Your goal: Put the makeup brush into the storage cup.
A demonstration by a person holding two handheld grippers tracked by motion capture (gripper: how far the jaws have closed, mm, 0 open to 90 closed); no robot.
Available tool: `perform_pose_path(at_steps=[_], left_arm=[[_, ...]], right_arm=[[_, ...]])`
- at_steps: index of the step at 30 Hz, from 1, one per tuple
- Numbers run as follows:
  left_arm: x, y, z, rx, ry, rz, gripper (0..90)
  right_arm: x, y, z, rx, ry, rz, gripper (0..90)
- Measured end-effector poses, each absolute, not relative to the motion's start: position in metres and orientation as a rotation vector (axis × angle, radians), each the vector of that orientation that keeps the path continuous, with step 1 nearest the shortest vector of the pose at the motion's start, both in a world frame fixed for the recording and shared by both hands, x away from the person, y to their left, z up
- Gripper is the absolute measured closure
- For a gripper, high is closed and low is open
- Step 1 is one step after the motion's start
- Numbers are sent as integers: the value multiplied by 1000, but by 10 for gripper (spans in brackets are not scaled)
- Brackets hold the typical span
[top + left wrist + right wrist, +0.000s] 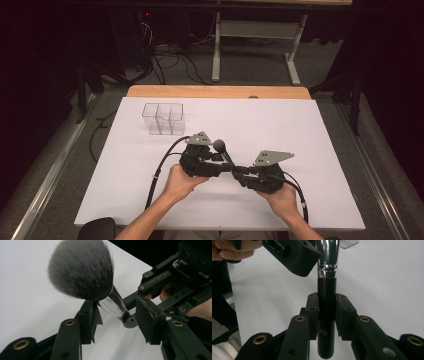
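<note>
A makeup brush with a fluffy grey head (pixel 219 145), a shiny metal ferrule and a black handle is held up over the white table cover. My right gripper (pixel 327 306) is shut on the black handle (pixel 326 290), and in the high view it (pixel 239 171) reaches in from the right. My left gripper (pixel 116 315) stands with its jaws on either side of the ferrule (pixel 115 304), just under the bristles (pixel 80 267). One pad lies against the brush; the other stands a little apart. In the high view the left gripper (pixel 224 161) meets the right one mid-table.
A clear plastic organizer with compartments (pixel 162 118) stands on the white sheet (pixel 300 130) at the back left. The wooden table edge (pixel 220 91) runs behind it. Cables trail from both grippers toward the front edge. A desk frame stands on the floor beyond.
</note>
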State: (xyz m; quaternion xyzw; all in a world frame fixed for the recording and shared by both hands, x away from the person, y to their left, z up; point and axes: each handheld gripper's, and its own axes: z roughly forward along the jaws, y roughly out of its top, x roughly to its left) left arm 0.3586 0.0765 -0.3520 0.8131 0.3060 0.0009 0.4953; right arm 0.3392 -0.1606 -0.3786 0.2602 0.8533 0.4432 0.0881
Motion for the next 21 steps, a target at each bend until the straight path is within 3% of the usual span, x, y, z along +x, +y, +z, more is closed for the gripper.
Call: perform_pose_path(at_steps=[8,21], left_arm=[[359,77,-353,1954,753,6,624],[357,75,-353,1940,756,-3,649]], right_arm=[[338,-158,-380,776,2551,1330,765],[337,-155,-381,763,2564,1319,765]])
